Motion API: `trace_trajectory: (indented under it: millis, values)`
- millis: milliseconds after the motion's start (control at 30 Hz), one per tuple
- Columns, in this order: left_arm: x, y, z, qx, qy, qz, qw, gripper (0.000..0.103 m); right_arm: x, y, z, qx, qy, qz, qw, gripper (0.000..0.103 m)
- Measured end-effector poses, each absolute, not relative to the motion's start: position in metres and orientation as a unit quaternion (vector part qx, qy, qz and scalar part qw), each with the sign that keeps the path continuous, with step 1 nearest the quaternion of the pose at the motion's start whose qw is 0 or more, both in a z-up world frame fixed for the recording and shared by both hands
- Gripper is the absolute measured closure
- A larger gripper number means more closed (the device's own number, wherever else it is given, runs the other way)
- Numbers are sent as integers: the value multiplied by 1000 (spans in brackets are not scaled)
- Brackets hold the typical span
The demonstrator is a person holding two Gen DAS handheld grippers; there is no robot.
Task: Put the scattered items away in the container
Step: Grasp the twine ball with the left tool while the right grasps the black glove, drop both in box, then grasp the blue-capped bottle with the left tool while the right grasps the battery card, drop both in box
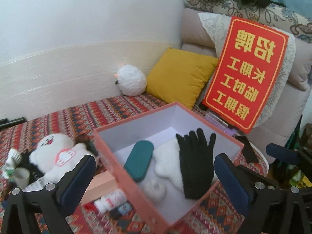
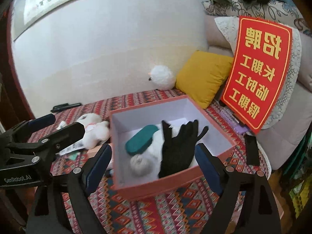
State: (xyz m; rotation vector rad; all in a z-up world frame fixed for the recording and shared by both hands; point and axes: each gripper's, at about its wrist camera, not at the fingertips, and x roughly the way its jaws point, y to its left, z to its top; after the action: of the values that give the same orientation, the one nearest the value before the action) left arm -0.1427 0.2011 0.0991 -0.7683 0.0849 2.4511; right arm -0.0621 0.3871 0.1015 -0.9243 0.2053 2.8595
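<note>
An open pink box [image 1: 109, 152] [image 2: 165, 185] sits on the patterned cloth. Inside it lie a black glove [image 1: 195, 161] [image 2: 177, 146], a teal case [image 1: 139, 159] [image 2: 141, 138], a white fluffy piece [image 1: 165, 156] and a grey ball [image 1: 155, 190] [image 2: 140, 164]. My left gripper [image 1: 155, 159] hovers open over the box's near-left corner, holding nothing. Above the box's near side, my right gripper [image 2: 154, 149] is open and empty too. A white plush bear [image 1: 54, 154] [image 2: 93, 128] lies left of the box, outside it. In the right wrist view the left gripper [image 2: 69, 121] appears near the bear.
A small white bottle [image 1: 109, 200] and a cup [image 1: 19, 175] lie left of the box. A black phone [image 2: 251, 150] rests to its right. Behind stand a round white plush [image 2: 161, 77], a yellow cushion [image 2: 202, 76] and a red sign [image 2: 259, 74].
</note>
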Motion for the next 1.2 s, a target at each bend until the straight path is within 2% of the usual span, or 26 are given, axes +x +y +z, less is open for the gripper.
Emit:
trace_trajectory:
  millis: [267,567,633,833,900,967,1033,1200]
  values:
    - [-108,113,79,-294,27,929,222,2,-51,303,69,-338,77,938,4,10]
    - [-123,-20,7,-341,7,936,90,2,-99,198,6,-403,83,908,-78,10]
    - [-134,-40,-12,-347,10,935,66,2,-120,187,-8,-418,118,896,-91,10]
    - [-177,-86,-67,-373,17,927,24,2,-190,176,-61,-451,314,825,-133,11]
    - [-195,-92,-83,-384,13,923,25,2,-213,175,-79,-453,362,804,-135,14]
    - [-210,-94,-93,-390,5,920,27,2,-234,175,-93,-447,392,794,-131,27]
    - [-226,-96,-101,-395,-7,918,27,2,-253,177,-103,-432,414,792,-123,33]
    - [-269,-97,-119,-407,-11,913,27,2,-298,179,-124,-423,440,786,-103,40]
